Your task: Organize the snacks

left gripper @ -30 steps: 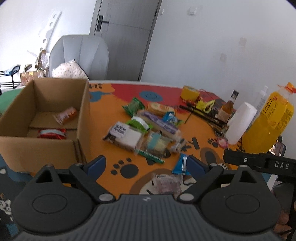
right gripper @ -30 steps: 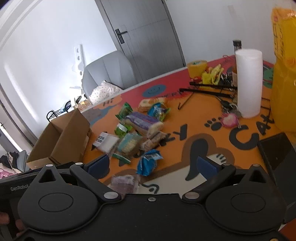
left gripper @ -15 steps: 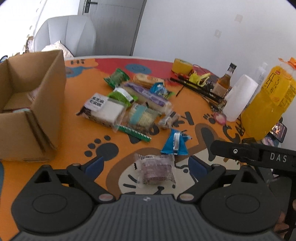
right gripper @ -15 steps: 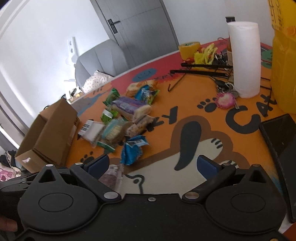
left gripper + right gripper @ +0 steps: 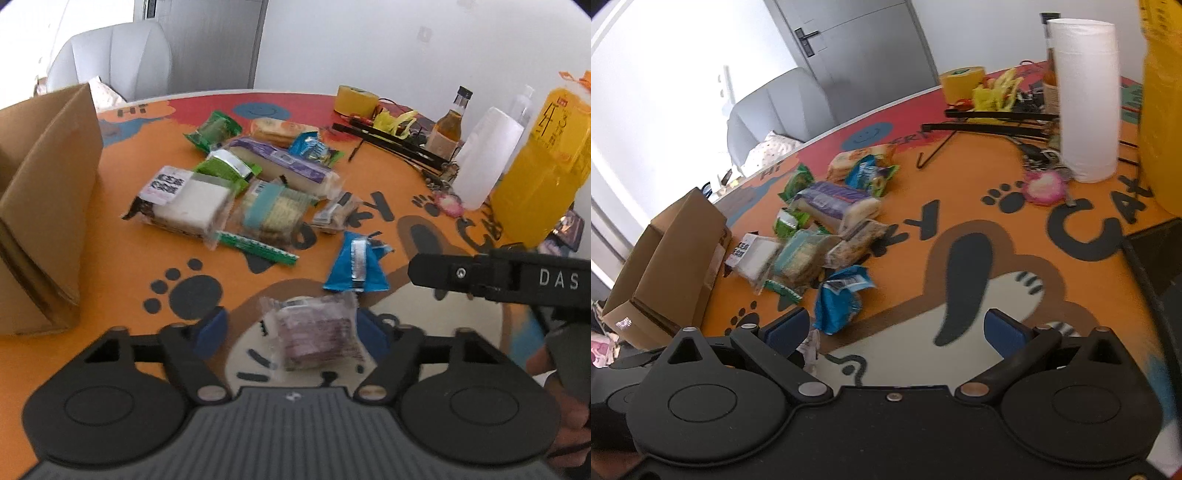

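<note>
Left gripper [image 5: 290, 326]: jaws have just been closing around a clear purple snack packet [image 5: 317, 336] lying between them on the table mat [image 5: 122, 258]; pad contact appears not yet made, though blur hampers judgement. Right gripper [image 5: 899, 326]: jaws wide apart, empty. Blue packet [image 5: 840, 299] lies just ahead-left. Cardboard box [image 5: 44, 206] far left.

1. A clear packet with a purplish snack [image 5: 317, 334] is lying flat on the table, nearest the camera.
2. A blue wrapper [image 5: 356, 264] is lying just beyond it, crumpled.
3. A heap of packets is sitting further back: a white one [image 5: 184, 201], a teal-banded one [image 5: 271, 212] and a long purple one [image 5: 284, 168].
4. An open cardboard box [image 5: 44, 206] is standing to their left.
</note>
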Tool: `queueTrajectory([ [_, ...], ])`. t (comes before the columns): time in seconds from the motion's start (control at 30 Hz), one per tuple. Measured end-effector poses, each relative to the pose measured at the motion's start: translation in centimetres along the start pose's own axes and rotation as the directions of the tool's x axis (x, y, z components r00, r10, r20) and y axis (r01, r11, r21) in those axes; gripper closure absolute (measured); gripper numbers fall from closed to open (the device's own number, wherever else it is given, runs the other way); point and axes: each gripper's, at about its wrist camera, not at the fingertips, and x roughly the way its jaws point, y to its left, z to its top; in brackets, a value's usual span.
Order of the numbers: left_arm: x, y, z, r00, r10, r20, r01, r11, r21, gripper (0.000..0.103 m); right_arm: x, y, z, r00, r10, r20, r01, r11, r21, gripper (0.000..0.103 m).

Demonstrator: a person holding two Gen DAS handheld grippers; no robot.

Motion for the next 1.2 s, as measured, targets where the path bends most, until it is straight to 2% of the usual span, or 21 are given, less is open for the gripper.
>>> queueTrajectory([
  [0.03,-0.1,0.2,0.0,1.000,0.003,0.002,-0.003,1.000,-0.004,0.048,0.2,0.2,0.0,1.000,0.002,0.000,-0.002,1.000,-0.005,0.000],
  [0.13,-0.3,1.2,0.2,1.000,-0.003,0.007,0.003,0.999,-0.037,0.063,0.8,0.9,0.1,1.000,0.002,-0.004,-0.002,0.999,-0.032,0.001],
  [0.37,-1.0,2.7,0.4,0.999,0.000,0.036,0.003,0.998,-0.066,0.068,2.2,2.0,0.6,0.999,0.021,-0.027,-0.022,0.998,-0.058,0.006],
  [0.47,-1.5,3.2,0.7,0.999,0.010,0.053,-0.006,0.997,-0.072,0.069,2.8,2.6,1.0,0.999,0.029,-0.036,-0.032,0.997,-0.077,0.014],
  [0.5,-1.7,3.4,0.8,0.998,0.011,0.058,-0.007,0.997,-0.073,0.069,3.1,2.7,1.1,0.998,0.035,-0.046,-0.039,0.996,-0.078,0.020],
  [0.63,-2.5,4.0,1.1,0.997,0.025,0.079,-0.018,0.997,-0.078,0.069,3.9,3.5,1.3,0.998,0.030,-0.054,-0.036,0.994,-0.099,0.025],
  [0.7,-2.7,4.3,1.2,0.996,0.035,0.087,-0.028,0.996,-0.084,0.069,4.1,3.9,1.4,0.998,0.038,-0.055,-0.044,0.993,-0.112,0.034],
  [0.77,-3.0,4.6,1.4,0.995,0.044,0.093,-0.035,0.995,-0.091,0.069,4.3,4.2,1.4,0.998,0.029,-0.049,-0.035,0.990,-0.138,0.054],
  [0.8,-3.1,4.8,1.5,0.994,0.047,0.095,-0.038,0.995,-0.094,0.069,4.3,4.2,1.5,0.998,0.026,-0.052,-0.033,0.989,-0.142,0.069],
  [0.83,-3.2,4.9,1.5,0.994,0.049,0.098,-0.040,0.995,-0.096,0.069,4.3,3.9,1.6,0.997,0.052,-0.062,-0.060,0.990,-0.126,0.075],
  [1.0,-4.0,5.1,2.1,0.991,0.052,0.123,-0.040,0.994,-0.098,0.070,3.1,3.7,1.9,0.997,0.070,-0.028,-0.073,0.988,-0.134,0.075],
  [1.07,-4.2,5.2,2.3,0.990,0.048,0.131,-0.035,0.994,-0.100,0.080,2.4,3.7,2.0,0.996,0.087,-0.014,-0.088,0.986,-0.139,0.075],
  [1.17,-4.7,5.1,2.8,0.988,0.047,0.147,-0.034,0.995,-0.094,0.085,1.7,4.0,2.2,0.995,0.104,0.002,-0.102,0.983,-0.152,0.076],
  [1.2,-4.8,5.0,2.8,0.987,0.046,0.151,-0.033,0.995,-0.091,0.091,1.5,4.1,2.3,0.994,0.110,0.006,-0.108,0.982,-0.155,0.076],
])
